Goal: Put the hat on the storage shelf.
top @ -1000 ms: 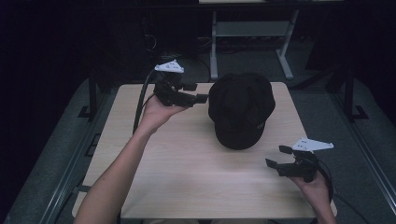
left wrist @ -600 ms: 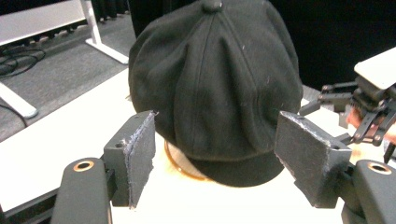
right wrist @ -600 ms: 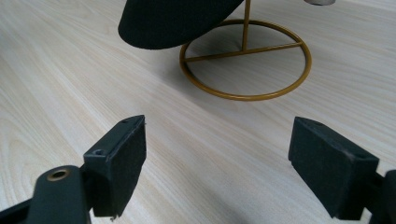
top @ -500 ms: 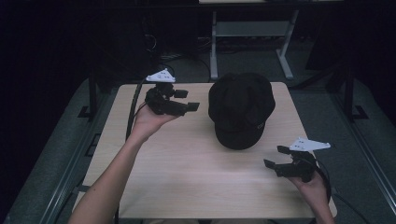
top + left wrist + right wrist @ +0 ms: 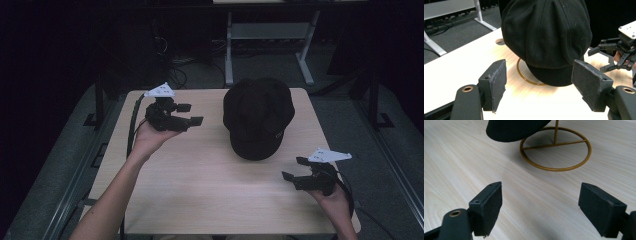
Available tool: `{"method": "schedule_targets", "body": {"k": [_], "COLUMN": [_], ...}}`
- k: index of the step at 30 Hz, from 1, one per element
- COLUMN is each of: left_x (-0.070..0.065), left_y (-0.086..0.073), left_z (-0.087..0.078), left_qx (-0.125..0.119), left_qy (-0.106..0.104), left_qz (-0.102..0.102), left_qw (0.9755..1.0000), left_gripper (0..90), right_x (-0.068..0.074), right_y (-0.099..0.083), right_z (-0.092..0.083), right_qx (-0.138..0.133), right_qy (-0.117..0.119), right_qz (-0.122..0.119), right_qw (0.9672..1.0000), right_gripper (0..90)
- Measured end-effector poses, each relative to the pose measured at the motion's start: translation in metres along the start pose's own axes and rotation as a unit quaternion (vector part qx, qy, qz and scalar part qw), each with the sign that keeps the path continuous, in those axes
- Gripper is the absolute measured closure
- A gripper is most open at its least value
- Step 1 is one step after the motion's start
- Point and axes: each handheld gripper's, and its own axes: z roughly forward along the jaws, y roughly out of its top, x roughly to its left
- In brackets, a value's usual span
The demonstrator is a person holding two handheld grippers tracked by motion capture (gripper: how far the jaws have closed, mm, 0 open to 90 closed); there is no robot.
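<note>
The surface (image 5: pixel 200 200) is a rectangular top of pale wood-grain laminate, smooth and matt, with a round cable hole near its far edge.

The cap (image 5: pixel 256 116) rests on a stand near the far-right part of the surface. It is black, soft woven cloth, with a domed, panelled crown and a short stiff peak that points toward the person. In the left gripper view the cap (image 5: pixel 546 35) sits straight ahead, between the lines of the 2 jaws but well beyond them.

The stand (image 5: pixel 555 148) is thin gold-coloured metal rod: a flat ring base with a crossbar and 1 upright post that rises into the cap. The ring lies flat on the surface.

The left gripper (image 5: pixel 192 114) now hangs lower and farther from the cap than 1 second ago, having drawn back toward the left edge of the surface. Its jaws are spread wide, with nothing between the pads. Judgement: the cap is already seated on the stand, and the left hand is clearing away from it.

The right gripper (image 5: pixel 295 169) holds the same place near the front-right corner as 1 second ago. Its jaws are also spread apart, with only bare surface between them. The pads of both grippers are flat rectangular blocks faced with dark, slightly fuzzy foam.
</note>
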Motion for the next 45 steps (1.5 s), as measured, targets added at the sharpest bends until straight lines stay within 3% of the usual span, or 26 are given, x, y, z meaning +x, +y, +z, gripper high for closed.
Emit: {"method": "schedule_targets", "body": {"k": [4,18,35,45], "left_x": [0.002,0.001,0.003,0.002], "left_y": [-0.009,-0.031,-0.077,-0.095], "left_z": [-0.002,-0.012,-0.019,-0.027], "left_qx": [-0.005,-0.002,0.004,-0.001], "left_qy": [-0.006,-0.005,0.015,0.024], "left_qz": [-0.014,-0.024,-0.035,-0.037], "left_qw": [0.9999,0.9997,0.9993,0.9990], "left_gripper": [27.1,26.5,26.0,25.7], "right_x": [0.000,0.002,0.003,0.006], "right_y": [0.000,-0.002,-0.004,-0.004], "right_z": [0.000,0.001,0.000,0.001], "right_qx": [0.003,0.009,0.012,0.019], "right_qy": [-0.001,-0.003,-0.008,-0.007], "right_qz": [-0.001,-0.004,-0.005,-0.011], "right_qw": [1.0000,1.0000,0.9999,0.9997], "right_gripper": [18.9,19.1,19.1,19.1]}}
